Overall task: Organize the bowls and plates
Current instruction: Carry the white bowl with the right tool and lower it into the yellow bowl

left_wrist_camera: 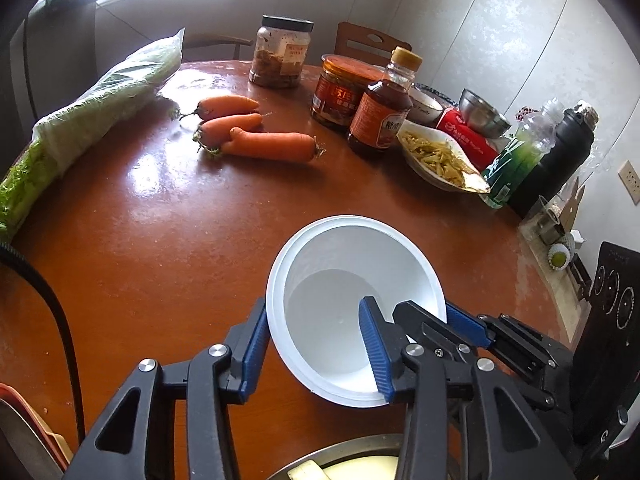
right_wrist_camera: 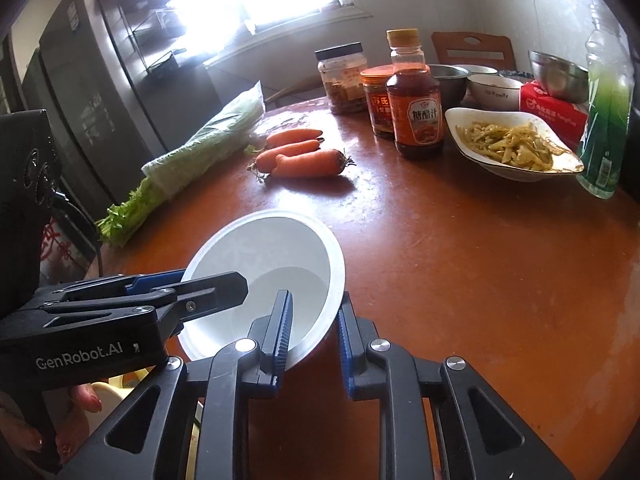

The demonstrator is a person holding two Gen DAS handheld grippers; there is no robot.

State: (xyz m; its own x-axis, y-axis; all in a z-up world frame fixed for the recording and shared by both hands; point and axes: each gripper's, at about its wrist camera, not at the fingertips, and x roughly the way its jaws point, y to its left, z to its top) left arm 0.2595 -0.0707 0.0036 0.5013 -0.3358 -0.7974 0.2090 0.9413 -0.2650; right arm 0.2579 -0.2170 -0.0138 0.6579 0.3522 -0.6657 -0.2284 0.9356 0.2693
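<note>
- A white bowl (left_wrist_camera: 340,280) sits tilted above the near part of the round brown table (left_wrist_camera: 160,240), gripped from both sides at once.
- In the left wrist view, the left gripper (left_wrist_camera: 316,348) has its jaws closed on the bowl's near wall: one blue pad (left_wrist_camera: 256,344) lies against the outside, the other inside the bowl.
- The right gripper (left_wrist_camera: 452,324) reaches in from the right in that view and pinches the rim, one finger inside and a blue pad outside.
- In the right wrist view, the right gripper (right_wrist_camera: 314,328) clamps the bowl's (right_wrist_camera: 272,256) near right rim, with one pad within and one without.
- There the left gripper (right_wrist_camera: 188,284) comes in from the left and bites the left rim; a hand (right_wrist_camera: 24,436) holds its handle at the lower left corner.
- The bowl looks empty and opens toward the cameras.
- Beyond it lie three carrots (left_wrist_camera: 248,132) and, to their left, a bagged bundle of leafy greens (left_wrist_camera: 92,112).
- Farther back stand a dark-lidded jar (left_wrist_camera: 280,52), a red-labelled jar (left_wrist_camera: 340,92) and a sauce bottle (left_wrist_camera: 384,108).
- Right of the bottle is a white dish of yellowish shredded food (left_wrist_camera: 440,160), near a red box (left_wrist_camera: 472,136), a steel bowl (left_wrist_camera: 482,114), a green bottle (left_wrist_camera: 520,156) and a black flask (left_wrist_camera: 560,160).
- A metal bowl's rim (left_wrist_camera: 352,448) shows at the bottom edge of the left wrist view, under the gripper.
</note>
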